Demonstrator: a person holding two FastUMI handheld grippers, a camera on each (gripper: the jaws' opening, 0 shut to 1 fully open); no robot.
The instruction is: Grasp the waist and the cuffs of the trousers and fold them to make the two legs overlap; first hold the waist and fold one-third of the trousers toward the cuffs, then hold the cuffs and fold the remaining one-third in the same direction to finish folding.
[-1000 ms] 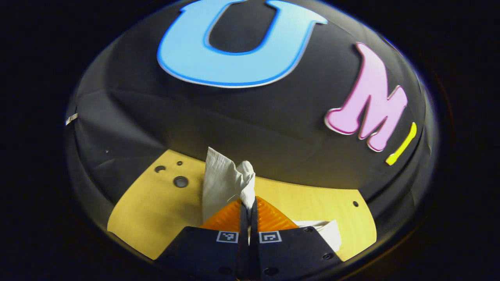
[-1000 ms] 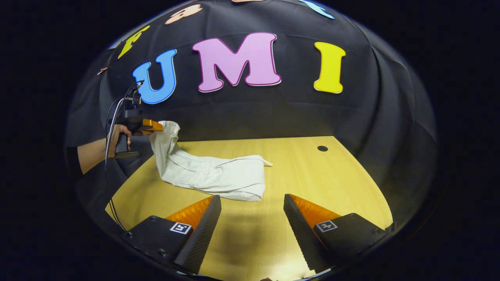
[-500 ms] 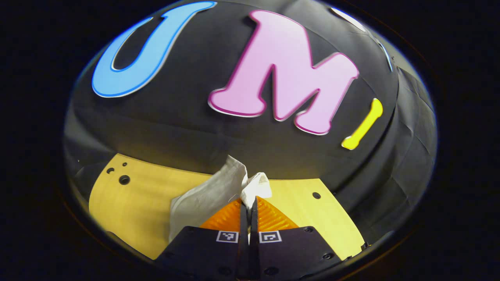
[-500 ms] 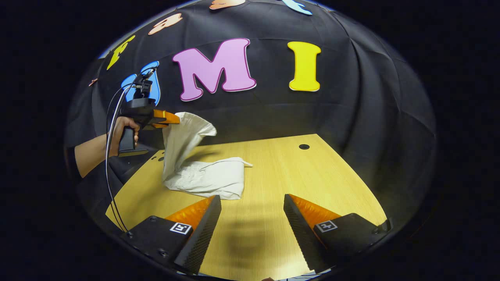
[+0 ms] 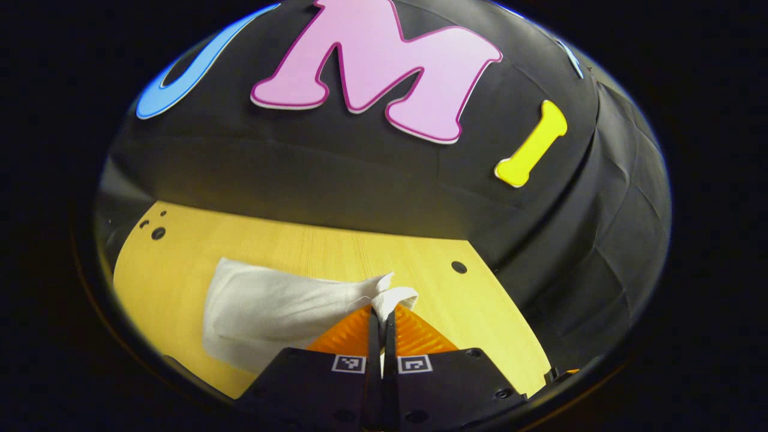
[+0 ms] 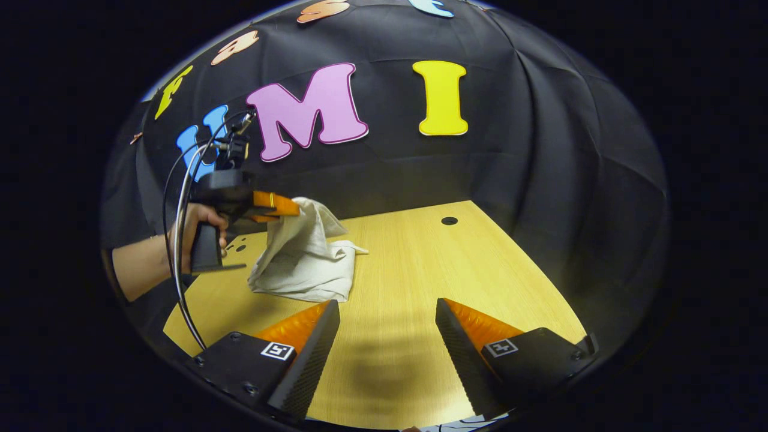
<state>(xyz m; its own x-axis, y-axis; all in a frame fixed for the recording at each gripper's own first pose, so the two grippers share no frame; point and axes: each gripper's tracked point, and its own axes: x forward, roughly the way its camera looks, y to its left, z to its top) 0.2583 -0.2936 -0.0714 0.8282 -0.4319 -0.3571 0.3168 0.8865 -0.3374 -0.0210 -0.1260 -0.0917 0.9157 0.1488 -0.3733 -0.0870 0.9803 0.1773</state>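
Note:
The off-white trousers [image 6: 303, 258] lie bunched on the wooden table [image 6: 420, 270] at its left side. My left gripper [image 5: 382, 311] is shut on one end of the trousers [image 5: 282, 312], which trail down and left from its fingers onto the table [image 5: 288, 246]. In the right gripper view that left gripper [image 6: 288, 209] hangs above the pile, held by a hand [image 6: 195, 225], with cloth draped from it over the rest. My right gripper [image 6: 387, 312] stands open low over the near part of the table, apart from the cloth, nothing between its fingers.
A cable [image 6: 180, 240] loops down from the left gripper's handle. A small round hole [image 6: 449, 221] sits in the tabletop at the far right, and a few holes [image 5: 157, 231] mark the far left corner. Black cloth walls close the booth behind and at the right.
The left gripper has carried the held end of the trousers rightward and lower over the rest, so the cloth is more doubled up. The right gripper has stayed open and drifted slightly.

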